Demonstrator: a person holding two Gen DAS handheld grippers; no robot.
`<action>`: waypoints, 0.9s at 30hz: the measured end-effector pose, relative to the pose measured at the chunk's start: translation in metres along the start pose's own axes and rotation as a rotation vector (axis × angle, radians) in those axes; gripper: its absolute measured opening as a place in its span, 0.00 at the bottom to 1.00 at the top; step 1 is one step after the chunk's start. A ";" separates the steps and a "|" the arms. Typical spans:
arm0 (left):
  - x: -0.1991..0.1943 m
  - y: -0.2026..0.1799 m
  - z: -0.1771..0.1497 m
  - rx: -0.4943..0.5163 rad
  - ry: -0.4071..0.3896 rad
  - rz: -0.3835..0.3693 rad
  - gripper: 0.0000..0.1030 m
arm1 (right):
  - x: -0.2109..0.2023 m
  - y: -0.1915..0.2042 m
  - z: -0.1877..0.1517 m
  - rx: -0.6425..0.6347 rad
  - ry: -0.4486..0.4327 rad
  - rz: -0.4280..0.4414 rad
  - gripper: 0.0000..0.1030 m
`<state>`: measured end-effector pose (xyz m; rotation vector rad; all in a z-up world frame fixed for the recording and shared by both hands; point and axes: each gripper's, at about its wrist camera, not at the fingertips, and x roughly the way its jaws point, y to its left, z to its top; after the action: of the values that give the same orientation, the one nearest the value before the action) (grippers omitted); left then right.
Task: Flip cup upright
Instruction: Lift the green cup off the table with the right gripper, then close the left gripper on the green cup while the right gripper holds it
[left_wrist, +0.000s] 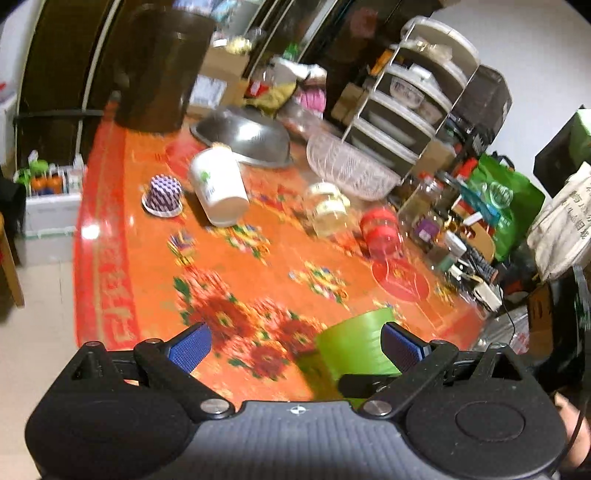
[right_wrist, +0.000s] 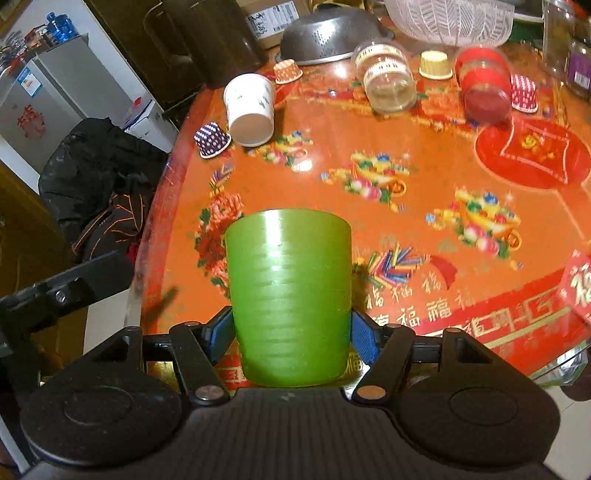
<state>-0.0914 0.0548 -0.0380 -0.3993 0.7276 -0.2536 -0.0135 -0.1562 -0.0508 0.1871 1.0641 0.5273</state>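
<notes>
My right tongs (right_wrist: 291, 334) clamp the ribbed green plastic cup (right_wrist: 290, 295); my left tongs (left_wrist: 295, 341) gape empty. I'd rotate slowly, then seat it on the orange table (right_wrist: 424, 221).

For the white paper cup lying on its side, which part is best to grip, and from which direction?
Probably across the white paper cup's middle wall, coming from above: it lies tipped, open mouth toward the right wrist camera, sides free. The purple dotted cup stands close, so stay clear of that side.
</notes>
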 end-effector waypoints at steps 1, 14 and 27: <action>0.005 -0.005 0.002 0.006 0.011 -0.002 0.96 | 0.003 0.000 0.000 -0.004 0.000 -0.001 0.64; 0.060 -0.018 0.006 -0.230 0.226 -0.080 0.96 | 0.000 -0.005 -0.018 -0.036 -0.022 0.034 0.66; 0.093 -0.029 0.006 -0.300 0.323 -0.002 0.94 | -0.002 -0.019 -0.022 -0.053 -0.022 0.112 0.68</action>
<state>-0.0224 -0.0029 -0.0759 -0.6535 1.0880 -0.2128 -0.0270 -0.1760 -0.0673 0.2066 1.0209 0.6523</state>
